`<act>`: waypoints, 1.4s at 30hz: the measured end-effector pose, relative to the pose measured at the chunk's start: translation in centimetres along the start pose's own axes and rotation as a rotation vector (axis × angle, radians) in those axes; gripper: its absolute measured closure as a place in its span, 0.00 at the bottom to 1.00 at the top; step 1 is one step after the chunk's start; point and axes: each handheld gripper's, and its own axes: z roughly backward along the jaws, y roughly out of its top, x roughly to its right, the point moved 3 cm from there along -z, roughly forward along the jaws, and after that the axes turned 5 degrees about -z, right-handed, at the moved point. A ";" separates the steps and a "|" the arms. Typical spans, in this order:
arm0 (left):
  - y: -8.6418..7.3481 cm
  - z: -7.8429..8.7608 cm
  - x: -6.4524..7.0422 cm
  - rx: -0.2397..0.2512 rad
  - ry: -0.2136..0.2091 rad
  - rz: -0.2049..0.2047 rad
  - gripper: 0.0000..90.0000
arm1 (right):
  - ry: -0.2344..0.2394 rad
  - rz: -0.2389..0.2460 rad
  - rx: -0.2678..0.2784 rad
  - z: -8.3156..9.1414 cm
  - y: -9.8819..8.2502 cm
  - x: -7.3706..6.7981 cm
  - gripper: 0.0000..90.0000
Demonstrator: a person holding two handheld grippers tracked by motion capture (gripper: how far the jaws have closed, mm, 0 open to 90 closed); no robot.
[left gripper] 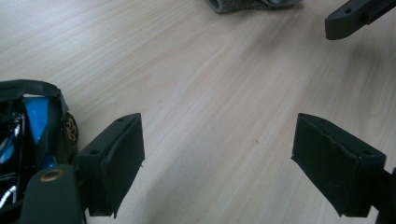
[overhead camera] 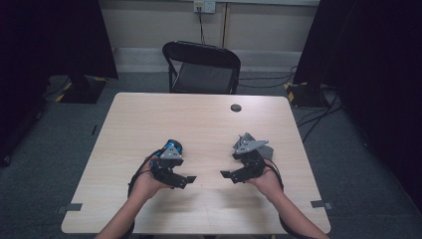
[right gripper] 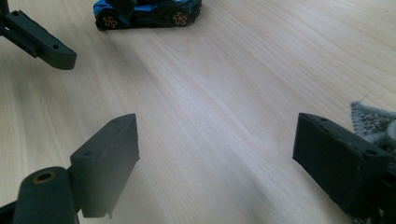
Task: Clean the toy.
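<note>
A pale wood-grain table (overhead camera: 149,119) stands before a black folding chair (overhead camera: 201,67). On it sits a small blue and black toy sports car with gold flower-spoke wheels (right gripper: 147,13), at ten o'clock of the left gripper (left gripper: 219,163), just beside it. Both the left and the right gripper (right gripper: 217,163) hold their jaws wide apart, empty. A grey knitted cloth (right gripper: 373,123) lies at the right gripper's three o'clock.

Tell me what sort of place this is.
Likely a lab or recording room, not a home: a bare wooden table, a black folding chair, black curtains on both sides, and cables trailing across grey carpet.
</note>
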 end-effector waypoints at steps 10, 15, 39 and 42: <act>-0.7 -0.4 0.9 -0.002 -0.007 -0.019 0.18 | 0.031 0.009 -0.014 -0.3 -0.9 -1.0 0.16; -1.2 -0.7 1.3 -0.014 -0.016 -0.022 0.18 | 0.050 0.013 -0.023 -0.5 -1.5 -1.5 0.16; -2.5 -1.3 3.3 -0.025 -0.046 -0.071 0.18 | 0.081 0.034 -0.059 -1.4 -3.4 -3.0 0.16; -2.6 -1.4 3.5 -0.027 -0.050 -0.076 0.18 | 0.084 0.035 -0.065 -1.6 -3.5 -3.2 0.16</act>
